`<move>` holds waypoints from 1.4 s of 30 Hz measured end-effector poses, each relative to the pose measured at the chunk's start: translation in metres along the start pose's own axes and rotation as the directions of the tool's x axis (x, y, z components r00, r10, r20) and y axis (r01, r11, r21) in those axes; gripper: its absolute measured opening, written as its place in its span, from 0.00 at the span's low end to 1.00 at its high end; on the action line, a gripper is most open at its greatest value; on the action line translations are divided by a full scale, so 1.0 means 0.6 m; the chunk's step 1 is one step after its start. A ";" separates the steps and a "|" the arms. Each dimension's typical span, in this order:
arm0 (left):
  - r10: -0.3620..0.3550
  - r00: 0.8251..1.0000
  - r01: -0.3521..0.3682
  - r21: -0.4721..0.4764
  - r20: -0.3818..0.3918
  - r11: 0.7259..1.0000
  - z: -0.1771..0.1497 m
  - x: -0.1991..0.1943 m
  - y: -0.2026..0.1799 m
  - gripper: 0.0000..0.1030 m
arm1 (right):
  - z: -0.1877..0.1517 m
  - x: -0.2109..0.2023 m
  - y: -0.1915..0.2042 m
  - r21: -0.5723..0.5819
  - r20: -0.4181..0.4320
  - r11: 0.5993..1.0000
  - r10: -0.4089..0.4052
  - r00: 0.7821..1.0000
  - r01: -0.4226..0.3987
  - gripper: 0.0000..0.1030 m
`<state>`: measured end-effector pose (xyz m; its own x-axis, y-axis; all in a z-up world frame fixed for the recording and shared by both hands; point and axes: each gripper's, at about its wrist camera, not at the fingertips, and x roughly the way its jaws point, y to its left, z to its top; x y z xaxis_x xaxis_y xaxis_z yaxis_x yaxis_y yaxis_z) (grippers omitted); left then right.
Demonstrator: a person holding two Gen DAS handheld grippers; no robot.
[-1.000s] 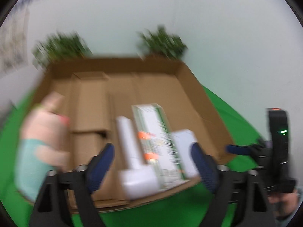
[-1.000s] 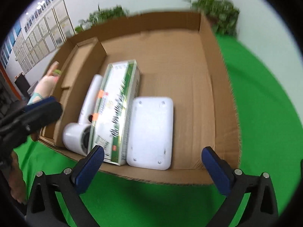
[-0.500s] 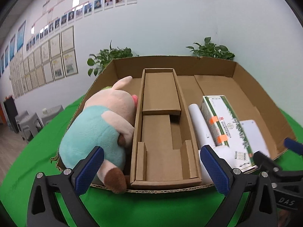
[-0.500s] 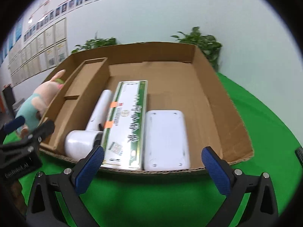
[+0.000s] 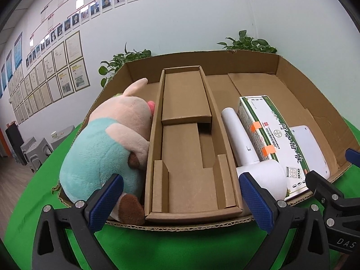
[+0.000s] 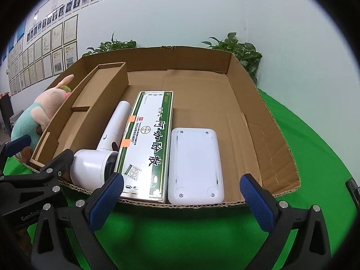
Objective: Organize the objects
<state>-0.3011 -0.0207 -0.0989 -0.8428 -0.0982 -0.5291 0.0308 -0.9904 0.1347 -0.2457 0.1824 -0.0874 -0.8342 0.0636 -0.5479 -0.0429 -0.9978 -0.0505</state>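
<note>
1. Risk, nearest item first: the white hair dryer [image 6: 92, 164] is lying at the front edge of the cardboard tray [image 6: 267, 121], its head sitting almost on the low front wall. Judged from this view, a gripper advancing low over that wall is likely to nudge the head outward onto the green cloth [image 6: 180, 231].

2. Risk, next item: the green-and-white carton [image 6: 148, 144] is lying flat, touching the hair dryer on one side and the white flat device [image 6: 195, 166] on the other. Pushing any one of the three is likely to shift its neighbours, since no gap is showing between them.

3. Risk, left of the carton: the plush toy [image 5: 105, 148] is bulging above the tray's left wall, pressed against the cardboard insert [image 5: 189, 144]. Being soft, it is likely to spring out if the insert is moved.

4. Pose, left gripper [image 5: 180, 202]: it is hovering just in front of the tray's front wall, aimed at the insert, jaws spread wide and holding nothing.

5. Pose, right gripper [image 6: 180, 198]: it is hovering in front of the same wall, aimed at the carton and the flat device, jaws likewise spread and empty.

6. Far end of the tray: its floor behind the carton is lying bare.
</note>
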 end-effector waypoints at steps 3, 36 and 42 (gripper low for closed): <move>0.001 1.000 -0.001 0.000 0.000 1.000 0.001 -0.001 -0.002 1.00 | 0.000 0.000 0.001 -0.001 -0.001 1.000 0.000 1.000 0.000 1.00; -0.019 1.000 0.018 -0.015 -0.005 1.000 0.003 0.015 -0.007 1.00 | -0.002 -0.001 0.000 -0.001 -0.003 1.000 0.003 1.000 -0.003 1.00; -0.019 1.000 0.019 -0.016 -0.005 1.000 0.003 0.014 -0.007 1.00 | -0.002 -0.001 0.000 0.000 -0.003 1.000 0.003 1.000 -0.003 1.00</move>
<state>-0.3090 -0.0169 -0.1024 -0.8406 -0.0802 -0.5356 0.0237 -0.9935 0.1117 -0.2444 0.1827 -0.0883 -0.8324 0.0610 -0.5508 -0.0405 -0.9980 -0.0494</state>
